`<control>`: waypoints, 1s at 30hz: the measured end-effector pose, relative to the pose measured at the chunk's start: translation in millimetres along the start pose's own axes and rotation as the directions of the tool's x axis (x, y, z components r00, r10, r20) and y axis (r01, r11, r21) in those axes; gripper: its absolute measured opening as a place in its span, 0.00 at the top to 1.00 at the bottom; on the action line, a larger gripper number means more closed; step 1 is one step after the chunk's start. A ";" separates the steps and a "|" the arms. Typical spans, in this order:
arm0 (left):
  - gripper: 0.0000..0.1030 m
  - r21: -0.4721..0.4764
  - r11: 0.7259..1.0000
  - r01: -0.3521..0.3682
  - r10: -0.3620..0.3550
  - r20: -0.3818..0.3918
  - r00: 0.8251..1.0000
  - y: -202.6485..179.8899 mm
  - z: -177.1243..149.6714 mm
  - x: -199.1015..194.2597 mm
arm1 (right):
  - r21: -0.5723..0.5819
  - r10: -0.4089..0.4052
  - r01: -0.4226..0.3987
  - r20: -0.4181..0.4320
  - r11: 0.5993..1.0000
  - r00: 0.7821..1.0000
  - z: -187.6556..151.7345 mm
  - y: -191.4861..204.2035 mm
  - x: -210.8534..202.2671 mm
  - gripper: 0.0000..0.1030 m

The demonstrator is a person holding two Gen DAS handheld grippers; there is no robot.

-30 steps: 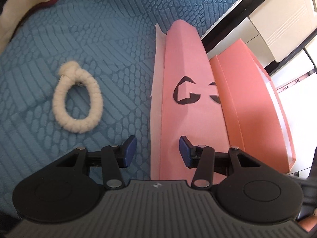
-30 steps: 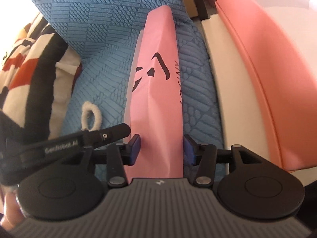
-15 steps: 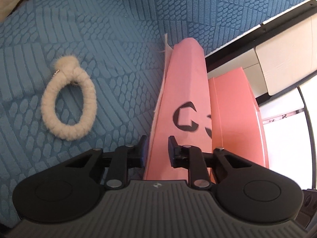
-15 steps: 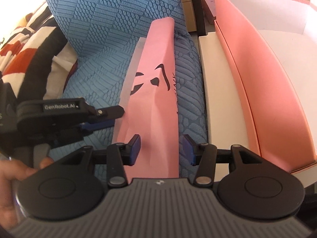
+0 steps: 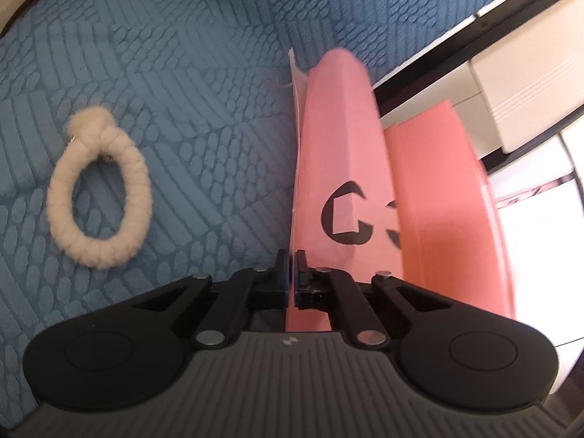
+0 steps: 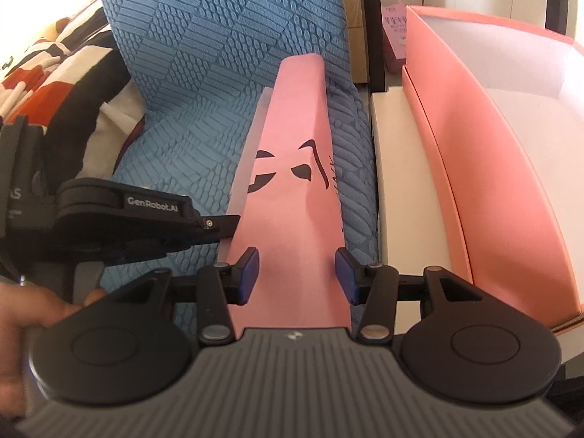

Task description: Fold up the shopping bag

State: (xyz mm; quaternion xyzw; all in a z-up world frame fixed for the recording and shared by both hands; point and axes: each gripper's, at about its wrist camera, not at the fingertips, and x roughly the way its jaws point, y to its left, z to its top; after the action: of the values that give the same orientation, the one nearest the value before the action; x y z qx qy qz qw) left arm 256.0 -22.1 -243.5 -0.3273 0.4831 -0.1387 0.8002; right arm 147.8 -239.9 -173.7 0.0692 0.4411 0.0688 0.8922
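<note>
A pink paper shopping bag [image 5: 339, 168] with black lettering lies collapsed into a narrow strip on the blue quilted cover [image 5: 182, 73]. My left gripper [image 5: 291, 273] is shut on the bag's left edge near its closer end. In the right wrist view the same bag [image 6: 295, 197] runs away from me, and the left gripper [image 6: 219, 228] pinches its left side. My right gripper [image 6: 296, 275] is open, its blue pads either side of the bag's near end without closing on it.
A white twisted rope ring [image 5: 98, 197] lies on the cover to the left. An open pink box [image 6: 492, 153] stands on a white ledge at the right. Patterned fabric [image 6: 54, 84] is piled at the left, and a hand [image 6: 22, 314] holds the left gripper.
My left gripper has moved onto the bag's left edge and gone from open to shut on it. The right gripper stays open over the bag's near end.
</note>
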 end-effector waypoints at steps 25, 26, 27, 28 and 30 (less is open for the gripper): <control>0.98 0.002 0.996 0.086 -0.086 0.121 0.989 1.3 -6.0 -79.6 | -0.075 0.007 -0.002 0.076 0.997 0.997 6.2 37.3 -4.8 0.42; 0.97 0.006 0.996 0.086 -0.087 0.113 0.990 1.8 -6.1 -76.6 | -0.088 -0.003 0.010 0.073 0.996 0.997 4.4 38.6 -3.2 0.41; 0.96 0.007 0.997 0.078 -0.079 0.106 0.991 1.7 -6.0 -74.3 | -0.103 -0.013 0.020 0.069 0.994 0.998 2.9 40.0 -1.3 0.41; 0.94 0.009 0.998 0.067 -0.067 0.100 0.993 1.8 -6.1 -72.1 | -0.119 -0.020 0.028 0.066 0.992 0.998 1.0 41.1 0.1 0.41; 0.78 0.004 0.999 0.041 -0.041 0.090 0.995 2.9 -6.4 -66.4 | -0.169 -0.043 0.054 0.065 0.984 0.997 -1.8 45.9 2.8 0.40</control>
State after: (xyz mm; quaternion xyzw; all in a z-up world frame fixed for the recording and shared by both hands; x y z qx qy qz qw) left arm 217.3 13.3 -202.1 -0.3422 0.4394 -0.1406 0.8186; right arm 145.3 -194.3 -168.5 -0.0161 0.4076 0.0824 0.9093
